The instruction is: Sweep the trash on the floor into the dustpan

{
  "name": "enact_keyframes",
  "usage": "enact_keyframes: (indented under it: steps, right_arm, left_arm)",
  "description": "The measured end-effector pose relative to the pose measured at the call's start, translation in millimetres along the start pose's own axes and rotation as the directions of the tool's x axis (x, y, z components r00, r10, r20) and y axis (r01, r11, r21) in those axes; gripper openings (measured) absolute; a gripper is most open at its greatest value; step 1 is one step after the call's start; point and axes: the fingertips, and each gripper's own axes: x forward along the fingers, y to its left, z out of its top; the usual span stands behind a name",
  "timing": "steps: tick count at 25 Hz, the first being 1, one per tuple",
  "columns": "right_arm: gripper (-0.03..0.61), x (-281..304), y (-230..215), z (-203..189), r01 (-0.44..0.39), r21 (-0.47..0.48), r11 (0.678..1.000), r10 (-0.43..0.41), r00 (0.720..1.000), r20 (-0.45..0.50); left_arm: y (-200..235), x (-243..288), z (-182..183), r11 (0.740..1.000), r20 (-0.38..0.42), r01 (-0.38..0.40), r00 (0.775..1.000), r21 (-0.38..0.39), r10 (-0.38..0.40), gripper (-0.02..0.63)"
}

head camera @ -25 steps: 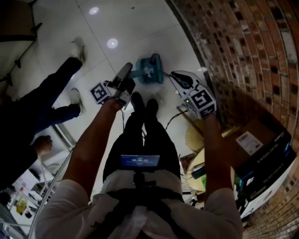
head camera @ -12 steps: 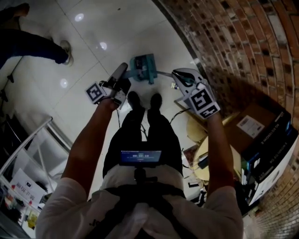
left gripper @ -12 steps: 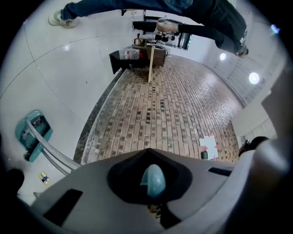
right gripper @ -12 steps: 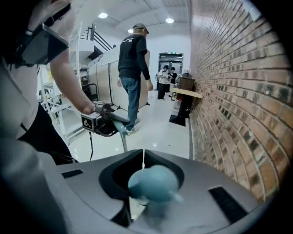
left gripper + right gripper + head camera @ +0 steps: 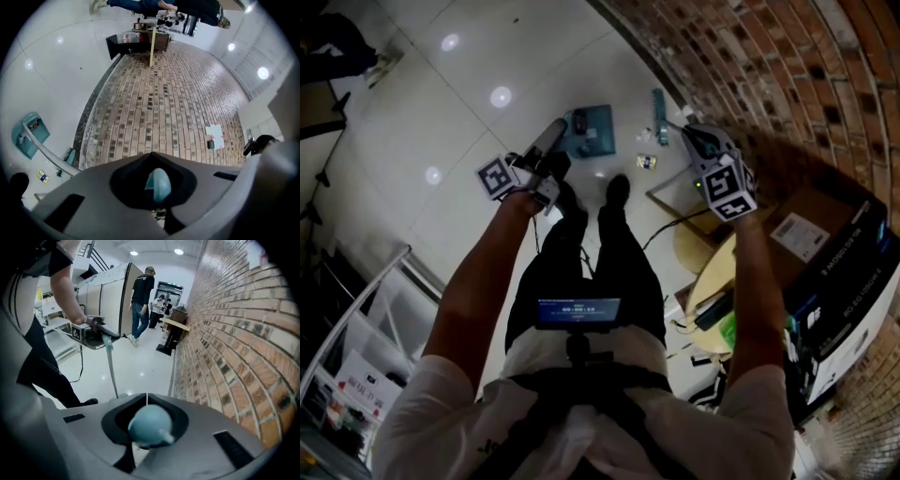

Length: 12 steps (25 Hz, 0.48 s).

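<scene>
Glossy white tile floor (image 5: 441, 94), brick wall (image 5: 787, 75) alongside, ceiling-light reflections.

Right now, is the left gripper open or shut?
Shut: the left gripper is closed tight on the teal dustpan handle.

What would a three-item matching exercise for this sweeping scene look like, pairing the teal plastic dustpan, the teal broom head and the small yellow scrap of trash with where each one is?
Things:
A teal plastic dustpan
B teal broom head
C small yellow scrap of trash

Places:
1 loose on the white floor tiles, outside the pan
2 beside the brick wall, its round-ended handle gripped by the right gripper
3 ahead of the black shoes, its long pole gripped by the left gripper

Pairs: A-3, B-2, C-1
</scene>
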Motion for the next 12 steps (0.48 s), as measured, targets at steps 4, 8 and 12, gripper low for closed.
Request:
enact_keyframes:
  steps: [4,8,12]
  right_arm:
    - [0.020,27,4,-76,0.088,0.143,0.986,-0.074,0.992,-0.099]
    - [0.020,27,1,-98,0.176,0.310,0.934,-0.150,0.983,-0.105]
    - [0.017,19,-15,-106,0.241,0.490,0.838,-0.237,0.969,-0.072]
  left_arm:
    - [12,14,-20,0.999,-0.046,-0.036,0.998,-0.007,0.036,0.001]
    - [19,19,-33,0.998,-0.066,-0.056,0.996,-0.027,0.054,0.001]
    - [22,20,-35,0.999,-0.070,-0.055,0.996,-0.005,0.054,0.001]
